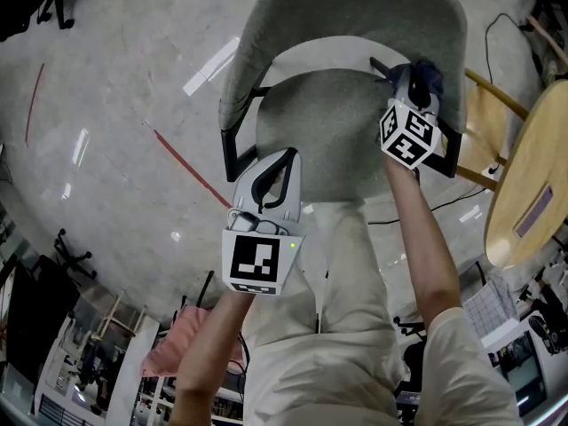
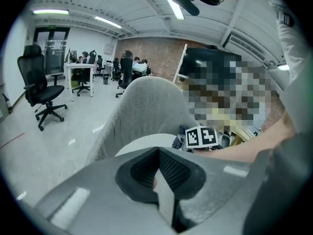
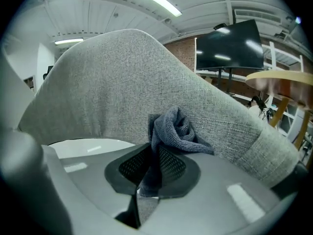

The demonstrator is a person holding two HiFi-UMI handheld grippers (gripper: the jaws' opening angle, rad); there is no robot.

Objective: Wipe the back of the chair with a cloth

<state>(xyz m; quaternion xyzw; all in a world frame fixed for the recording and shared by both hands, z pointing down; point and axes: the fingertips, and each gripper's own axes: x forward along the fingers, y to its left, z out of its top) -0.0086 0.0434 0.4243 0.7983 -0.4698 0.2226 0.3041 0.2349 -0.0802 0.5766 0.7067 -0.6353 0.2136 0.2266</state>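
Observation:
A grey upholstered chair (image 1: 355, 25) stands in front of me, its curved backrest (image 3: 122, 87) filling the right gripper view. My right gripper (image 1: 410, 87) is shut on a dark blue-grey cloth (image 3: 176, 131), bunched against the inner face of the backrest on its right side. The cloth (image 1: 426, 71) shows as a dark wad above the marker cube in the head view. My left gripper (image 1: 273, 177) hangs over the seat's front left edge, jaws closed with nothing between them. In the left gripper view the backrest (image 2: 146, 111) rises ahead.
A round wooden table (image 1: 532, 185) and a wooden stool (image 1: 484, 122) stand to the right. Black office chairs (image 2: 41, 89) and desks stand far off on the polished floor. A red line (image 1: 191, 162) runs across the floor at left.

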